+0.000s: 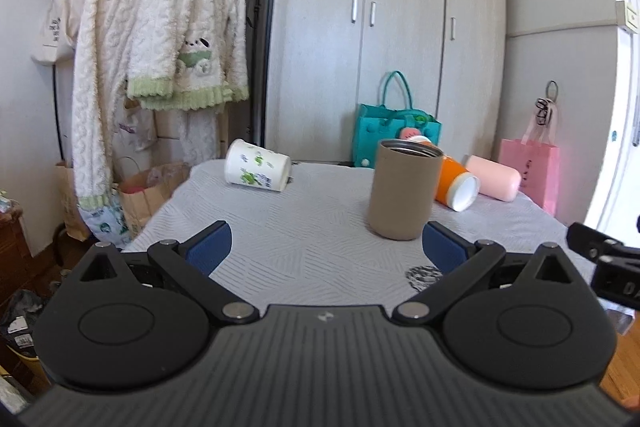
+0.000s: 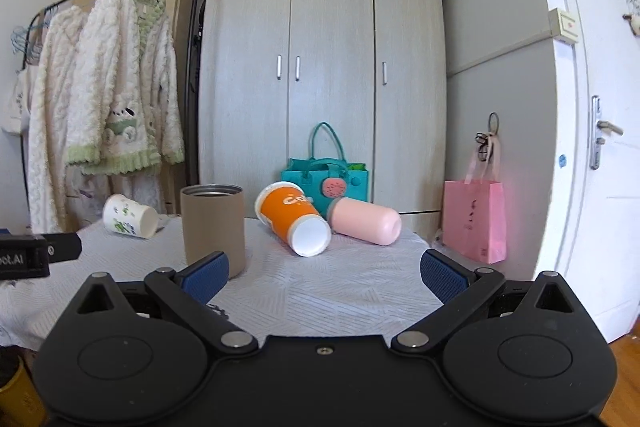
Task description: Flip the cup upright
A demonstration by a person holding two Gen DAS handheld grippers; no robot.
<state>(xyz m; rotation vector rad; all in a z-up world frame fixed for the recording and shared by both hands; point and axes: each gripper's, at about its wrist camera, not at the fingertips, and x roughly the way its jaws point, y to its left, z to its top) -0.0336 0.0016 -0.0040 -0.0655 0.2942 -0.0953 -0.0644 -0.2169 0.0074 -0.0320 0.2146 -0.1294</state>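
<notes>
A tan cup (image 1: 404, 189) stands upright on the table (image 1: 304, 227); it also shows in the right wrist view (image 2: 213, 227). A white cup with green print (image 1: 257, 165) (image 2: 130, 216) lies on its side at the far left. An orange cup (image 1: 458, 185) (image 2: 294, 219) and a pink cup (image 1: 494, 177) (image 2: 366, 221) lie on their sides at the far right. My left gripper (image 1: 326, 247) is open and empty, just short of the tan cup. My right gripper (image 2: 324, 273) is open and empty, facing the orange cup.
A grey wardrobe (image 2: 324, 75) stands behind the table with a teal bag (image 2: 326, 179) before it. A pink bag (image 2: 476, 223) hangs at the right by a white door (image 2: 592, 107). A rack with fleecy clothes (image 1: 160, 39) stands at the left.
</notes>
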